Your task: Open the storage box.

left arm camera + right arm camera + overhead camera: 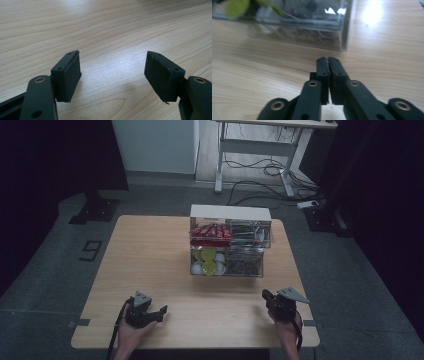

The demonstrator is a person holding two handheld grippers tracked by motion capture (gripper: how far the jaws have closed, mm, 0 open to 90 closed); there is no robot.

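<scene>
A clear plastic organizer is standing toward the far edge of the wooden counter, slightly right of its middle, with two tiers. Red packets are filling the upper left compartment, and round yellow-green and white pieces are lying in the lower left one; the right compartments are holding dark items too small to make out. Near the counter's front edge, the right tongs are pointing toward the organizer's near right corner, well short of it, their pads pressed together with nothing between them. The person's right hand is gripping them from below. Toward the front left corner, the left tongs are resting low over bare wood, their pads standing wide apart and empty, held by the left hand.
</scene>
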